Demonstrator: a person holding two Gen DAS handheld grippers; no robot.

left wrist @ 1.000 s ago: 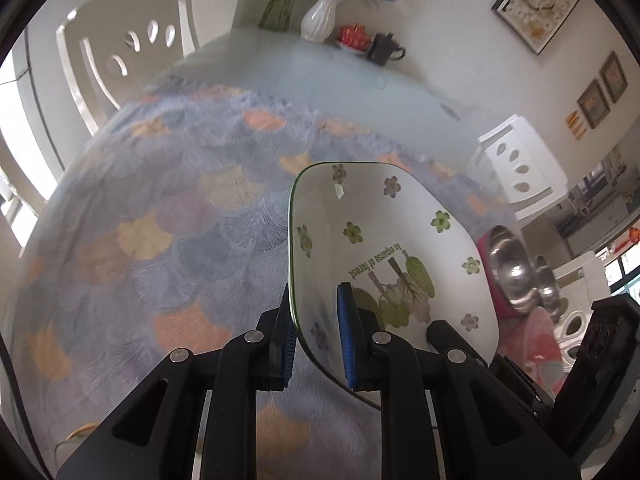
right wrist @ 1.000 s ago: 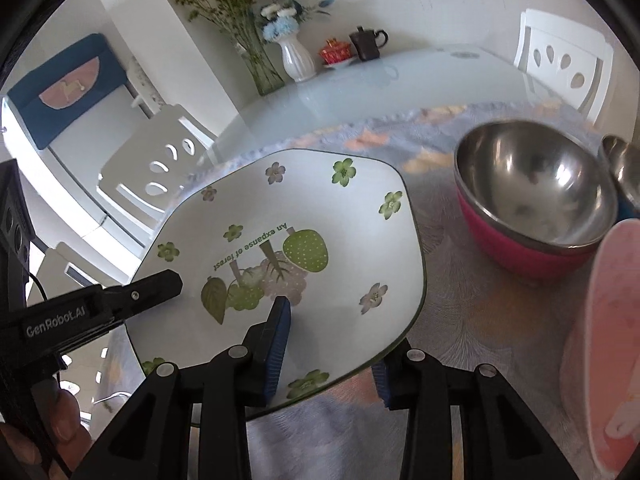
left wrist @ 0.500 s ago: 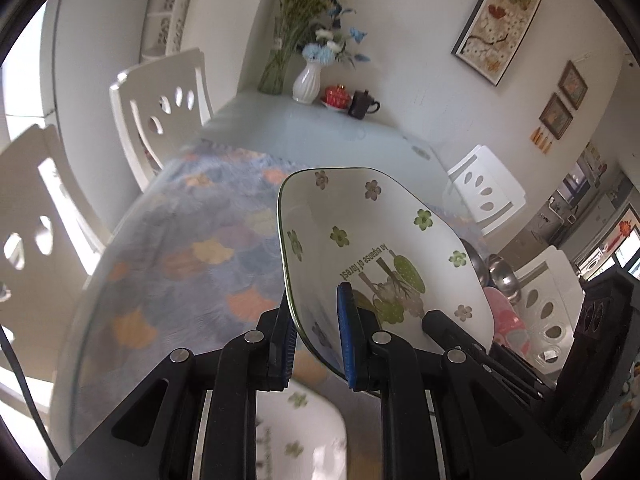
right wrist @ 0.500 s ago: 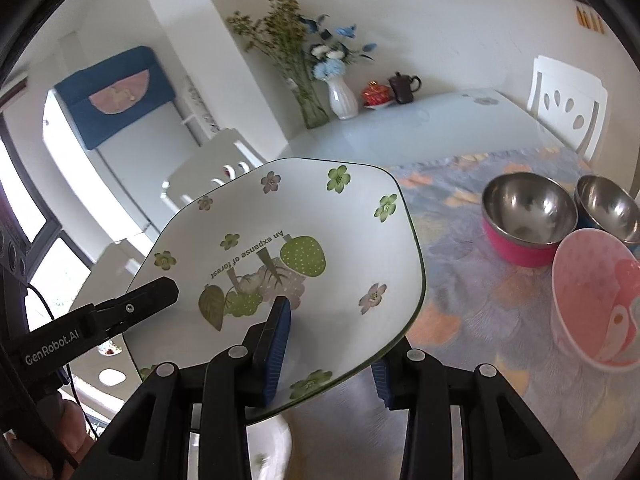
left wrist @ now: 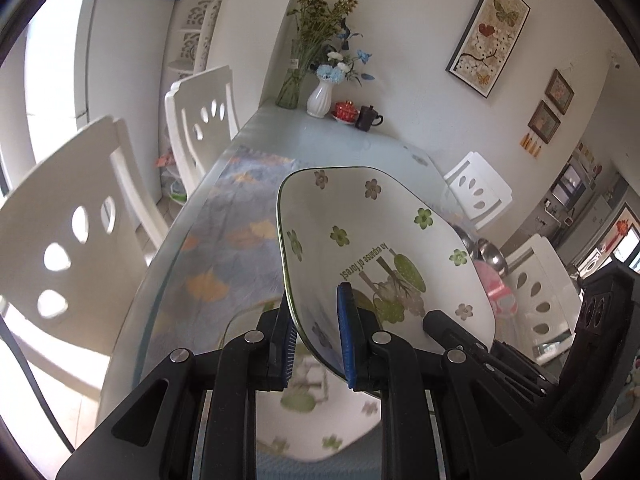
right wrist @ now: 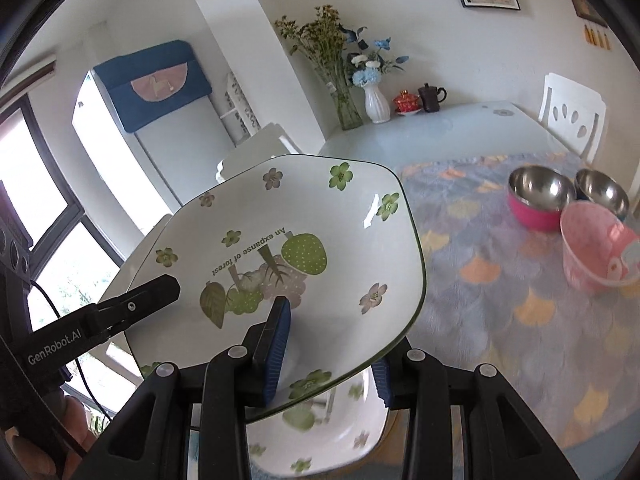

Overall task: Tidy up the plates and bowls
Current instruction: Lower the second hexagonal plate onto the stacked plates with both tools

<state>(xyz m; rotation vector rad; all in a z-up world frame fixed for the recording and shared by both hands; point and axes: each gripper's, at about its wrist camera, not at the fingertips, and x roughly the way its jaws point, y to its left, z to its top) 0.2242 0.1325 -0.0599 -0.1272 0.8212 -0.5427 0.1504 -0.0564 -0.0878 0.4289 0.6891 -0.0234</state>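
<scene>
A white plate [left wrist: 360, 240] with green flowers and a fruit print hangs tilted above the table, held from two sides. My left gripper [left wrist: 316, 340] is shut on its left rim, one blue pad on top and one beneath. My right gripper [right wrist: 328, 356] is shut on the near rim of the same plate [right wrist: 320, 220]. A second plate [right wrist: 332, 440] of the same pattern lies on the table right below, partly hidden. Off to the right stand a steel bowl with a pink outside [right wrist: 536, 196], a second steel bowl [right wrist: 600, 192] and a pink bowl [right wrist: 596, 252].
A patterned blue cloth [right wrist: 500, 280] covers the near half of the glass table [right wrist: 440, 132]. At the far end stand a white vase [right wrist: 376, 104], a red cup and a dark teapot [right wrist: 430, 98]. White chairs [left wrist: 68, 240] line both sides.
Both grippers have lifted the plate and drawn it back toward the near table edge. The bowls now look farther away, and a second plate has come into view underneath.
</scene>
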